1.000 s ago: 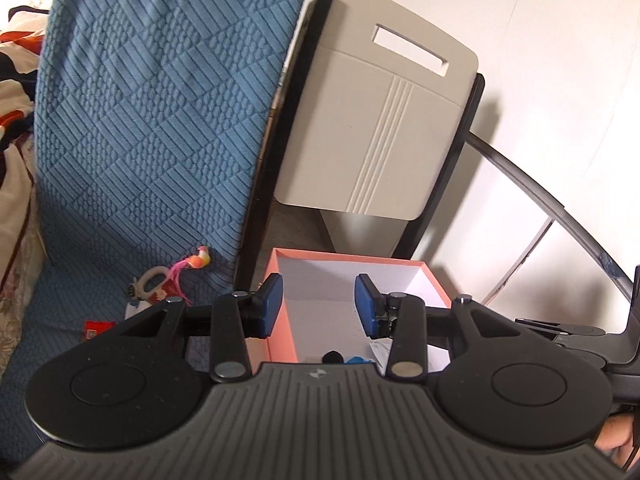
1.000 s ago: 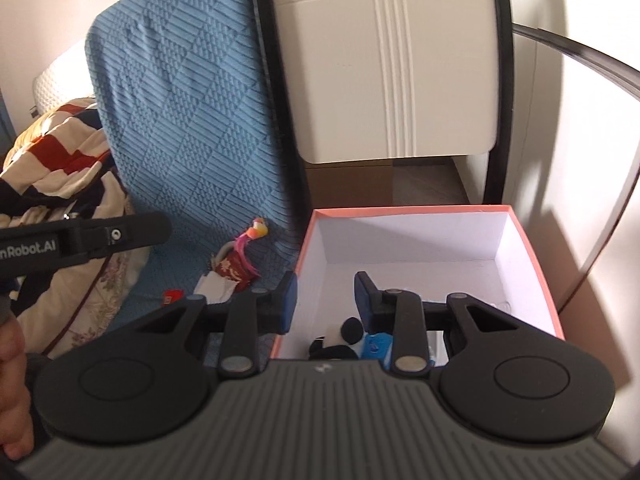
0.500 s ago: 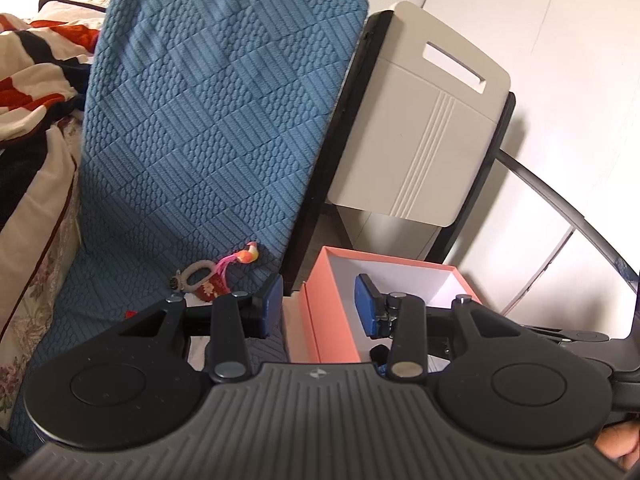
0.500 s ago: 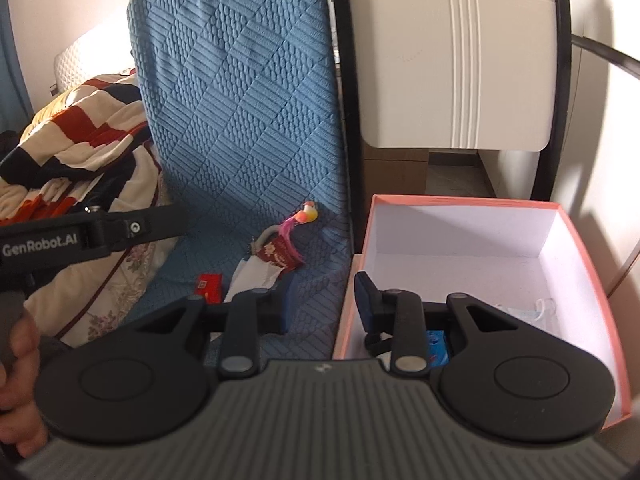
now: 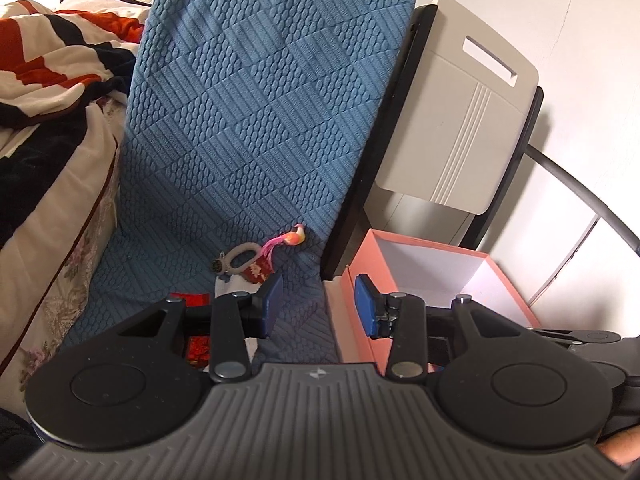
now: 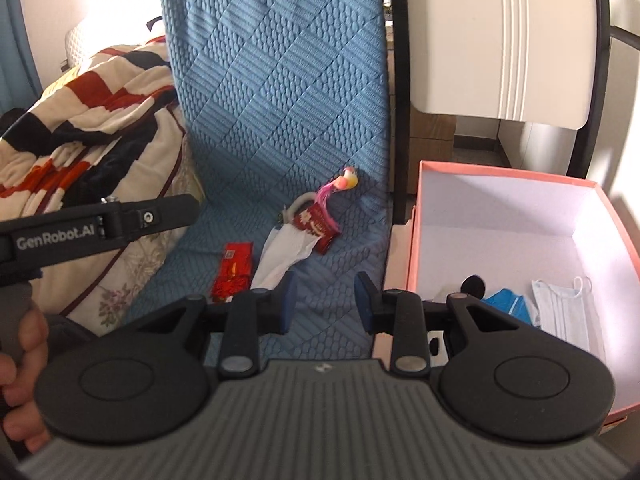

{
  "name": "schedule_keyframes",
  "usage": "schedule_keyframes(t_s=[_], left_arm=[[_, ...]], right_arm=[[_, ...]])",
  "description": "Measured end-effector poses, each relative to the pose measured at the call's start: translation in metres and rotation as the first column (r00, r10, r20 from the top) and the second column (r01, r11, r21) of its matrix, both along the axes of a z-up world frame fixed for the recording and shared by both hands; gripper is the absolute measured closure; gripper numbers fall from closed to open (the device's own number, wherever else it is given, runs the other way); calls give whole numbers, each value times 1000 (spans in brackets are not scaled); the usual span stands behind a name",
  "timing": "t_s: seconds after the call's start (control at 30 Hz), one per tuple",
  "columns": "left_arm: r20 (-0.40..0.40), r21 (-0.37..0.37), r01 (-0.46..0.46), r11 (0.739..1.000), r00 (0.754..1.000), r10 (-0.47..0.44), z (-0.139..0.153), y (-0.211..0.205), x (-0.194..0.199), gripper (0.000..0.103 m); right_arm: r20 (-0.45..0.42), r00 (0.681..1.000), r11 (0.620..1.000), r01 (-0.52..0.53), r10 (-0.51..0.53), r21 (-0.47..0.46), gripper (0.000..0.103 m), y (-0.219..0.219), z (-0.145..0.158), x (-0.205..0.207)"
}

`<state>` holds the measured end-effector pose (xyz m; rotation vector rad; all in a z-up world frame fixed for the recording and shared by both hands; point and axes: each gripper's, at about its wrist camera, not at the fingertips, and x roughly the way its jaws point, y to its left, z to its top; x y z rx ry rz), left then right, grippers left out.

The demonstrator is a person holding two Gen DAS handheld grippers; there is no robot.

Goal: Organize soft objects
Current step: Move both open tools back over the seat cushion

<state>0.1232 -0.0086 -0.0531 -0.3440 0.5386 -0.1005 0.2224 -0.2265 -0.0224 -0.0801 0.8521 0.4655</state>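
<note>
Right wrist view: the right gripper (image 6: 325, 300) is hanging released and empty over the blue cover (image 6: 280, 100), beside the pink box (image 6: 600, 216). A mask (image 6: 560, 308) is lying inside the box. A white cloth (image 6: 286, 254), red packet (image 6: 234, 268) and pink-tasselled pouch (image 6: 316, 222) are lying on the cover. The left gripper (image 5: 318, 302) is also hanging released, gripping nothing.

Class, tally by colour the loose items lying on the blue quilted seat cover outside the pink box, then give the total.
Red: 2, the flat red packet and the red sachet with its pink tassel.
White: 1, the white cloth.
Total: 3, all on the seat cover, not in the pink box.
</note>
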Motion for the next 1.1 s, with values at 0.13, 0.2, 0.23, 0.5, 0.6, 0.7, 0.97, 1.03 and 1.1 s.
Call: schedule_keyframes(t_s=[0.13, 0.2, 0.23, 0.5, 0.6, 0.7, 0.97, 1.03, 1.1], left_arm=[[-14, -1, -17, 1000, 1000, 17, -14, 11, -2, 58], [-23, 5, -22, 1000, 1000, 22, -20, 15, -4, 58], [-22, 6, -23, 1000, 999, 23, -22, 17, -4, 58], [-46, 9, -11, 1000, 999, 12, -41, 24, -11, 58], [-46, 5, -11, 1000, 999, 11, -46, 27, -12, 58], [-51, 8, -20, 1000, 998, 20, -51, 30, -10, 58], [-62, -12, -39, 999, 997, 38, -68, 41, 0, 58], [-67, -8, -40, 999, 997, 39, -73, 42, 5, 58], [-76, -9, -34, 999, 997, 34, -78, 42, 11, 58]], right_arm=[[-5, 1000, 1000, 0, 0, -6, 69, 6, -7, -4], [-10, 1000, 1000, 1, -1, -9, 69, 8, -11, -7], [-13, 1000, 1000, -1, 1, -9, 69, 10, -13, -8], [-36, 999, 1000, 2, -3, -8, 69, 16, -28, -16], [-37, 999, 1000, 1, -2, -22, 69, 20, -33, -18], [-48, 999, 1000, 3, -4, -30, 69, 23, -40, -21], [-64, 998, 999, 25, -27, -32, 69, 28, -54, -24], [-62, 998, 999, 30, -32, -31, 69, 29, -56, -22], [-58, 998, 999, 30, -32, -34, 69, 30, -58, -18]])
